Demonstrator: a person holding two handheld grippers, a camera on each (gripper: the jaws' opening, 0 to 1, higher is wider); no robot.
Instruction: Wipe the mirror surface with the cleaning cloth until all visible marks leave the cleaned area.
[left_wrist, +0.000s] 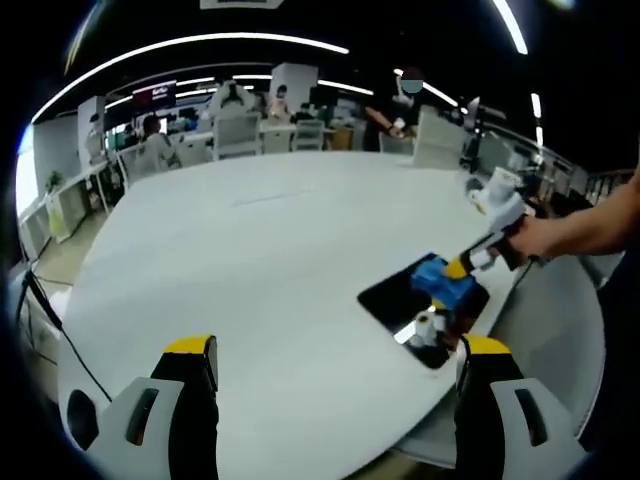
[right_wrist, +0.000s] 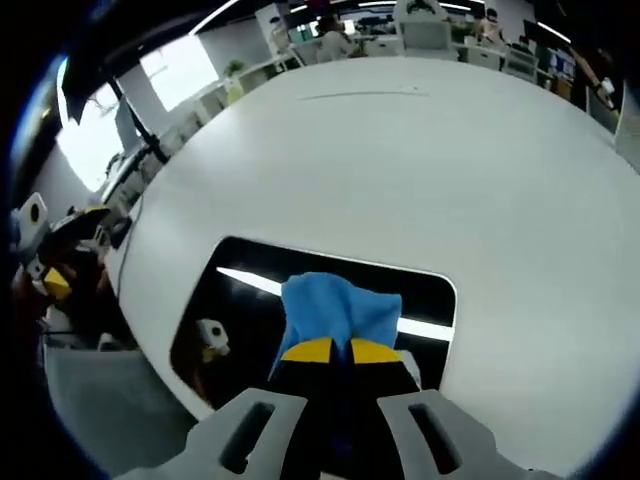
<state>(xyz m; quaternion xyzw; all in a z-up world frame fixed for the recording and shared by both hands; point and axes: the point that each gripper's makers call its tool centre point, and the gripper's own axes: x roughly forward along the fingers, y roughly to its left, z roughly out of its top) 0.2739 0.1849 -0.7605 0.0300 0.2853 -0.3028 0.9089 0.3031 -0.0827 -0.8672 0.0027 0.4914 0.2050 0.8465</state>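
A dark rectangular mirror (right_wrist: 420, 290) lies flat on the white table (right_wrist: 400, 160) near its edge; it reflects ceiling lights. My right gripper (right_wrist: 340, 350) is shut on a blue cleaning cloth (right_wrist: 335, 305) and presses it onto the mirror's middle. In the left gripper view the same mirror (left_wrist: 385, 297) sits at the right, with the blue cloth (left_wrist: 440, 278) on it and the right gripper (left_wrist: 462, 268) held by a hand. My left gripper (left_wrist: 335, 360) hovers open above the table, apart from the mirror, with nothing between its yellow-tipped fingers (left_wrist: 190, 347).
The big white table (left_wrist: 270, 250) stretches far beyond the mirror. Office desks, chairs and people (left_wrist: 230, 125) stand at the back. The table's edge (left_wrist: 520, 320) runs just past the mirror.
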